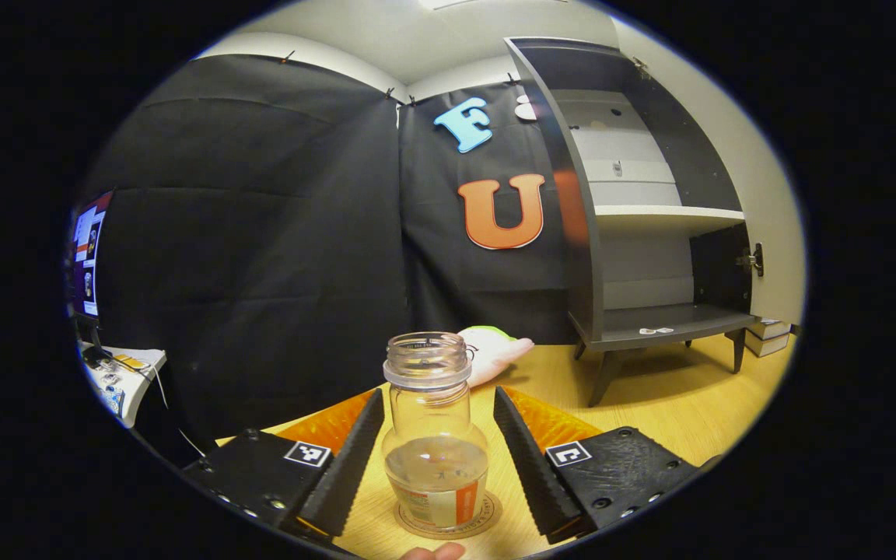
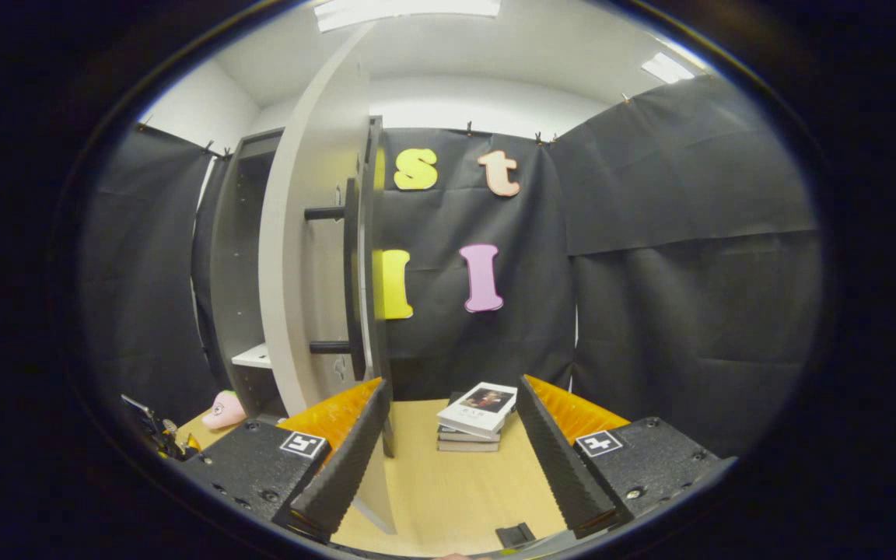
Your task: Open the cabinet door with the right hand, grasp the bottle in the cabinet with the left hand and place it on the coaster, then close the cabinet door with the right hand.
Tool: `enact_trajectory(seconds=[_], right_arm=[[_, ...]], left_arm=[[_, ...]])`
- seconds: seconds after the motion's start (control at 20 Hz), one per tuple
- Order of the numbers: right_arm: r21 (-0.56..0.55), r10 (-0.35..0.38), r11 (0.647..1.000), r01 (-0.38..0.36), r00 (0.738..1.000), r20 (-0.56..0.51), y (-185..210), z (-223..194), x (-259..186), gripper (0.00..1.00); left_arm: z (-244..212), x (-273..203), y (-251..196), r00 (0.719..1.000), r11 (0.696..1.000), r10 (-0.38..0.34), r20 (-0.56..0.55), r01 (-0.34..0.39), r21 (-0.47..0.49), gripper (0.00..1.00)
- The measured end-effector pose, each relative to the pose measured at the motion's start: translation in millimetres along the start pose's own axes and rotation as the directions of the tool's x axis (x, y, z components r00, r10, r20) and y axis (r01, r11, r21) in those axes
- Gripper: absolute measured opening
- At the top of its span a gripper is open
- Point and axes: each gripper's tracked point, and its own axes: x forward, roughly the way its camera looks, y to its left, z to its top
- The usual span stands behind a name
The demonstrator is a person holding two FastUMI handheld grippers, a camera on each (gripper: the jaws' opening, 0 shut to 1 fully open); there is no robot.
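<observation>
Behind the wooden bench (image 2: 448, 490) the cabinet door (image 2: 304, 257) stands open w/ its bar handle (image 2: 354, 268) just ahead-left of the right hand-held gripper (image 2: 452, 443), fingers apart, empty; bottle (image 1: 434, 435) sits upright on coaster (image 1: 487, 517) between the left hand-held gripper (image 1: 436, 459)'s spread fingers, not pinched.

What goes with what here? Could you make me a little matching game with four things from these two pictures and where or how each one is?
Things:
1. bottle
2. cabinet door
3. books
4. left gripper

States:
A. stacked on the floor by the black cloth
B. swung open
C. standing upright on the coaster
D. open, a finger on each side of the bottle, not touching it

Pairs: 1-C, 2-B, 3-A, 4-D
</observation>
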Motion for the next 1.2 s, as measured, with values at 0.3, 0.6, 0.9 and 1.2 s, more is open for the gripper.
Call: enact_trajectory(seconds=[0.3, 0.6, 0.9, 1.2], right_arm=[[-0.002, -0.002, 1.0, 0.002, 1.0, -0.019, -4.6, -10.6, 4.3, 0.99], [0.01, -0.002, 1.0, 0.002, 0.999, -0.032, -15.8, -21.0, 6.4, 0.99], [0.041, -0.001, 0.999, 0.002, 0.999, -0.032, -26.3, -35.4, 18.7, 1.0], [0.093, -0.011, 0.996, 0.013, 1.0, -0.027, -46.6, -37.3, 37.1, 1.0]], left_arm=[[30.4, -9.6, 1.1, 0.999, 1.0, -0.009, 0.035, 0.009, 0.014, 0.95], [94.0, -24.1, 0.2, 0.991, 0.999, -0.033, 0.129, 0.029, 0.039, 0.95], [132.8, -47.6, -26.2, 0.993, 0.996, -0.084, 0.08, 0.083, 0.007, 0.95], [172.2, -70.6, -62.1, 0.979, 0.983, -0.183, 0.094, 0.182, 0.02, 0.95]])
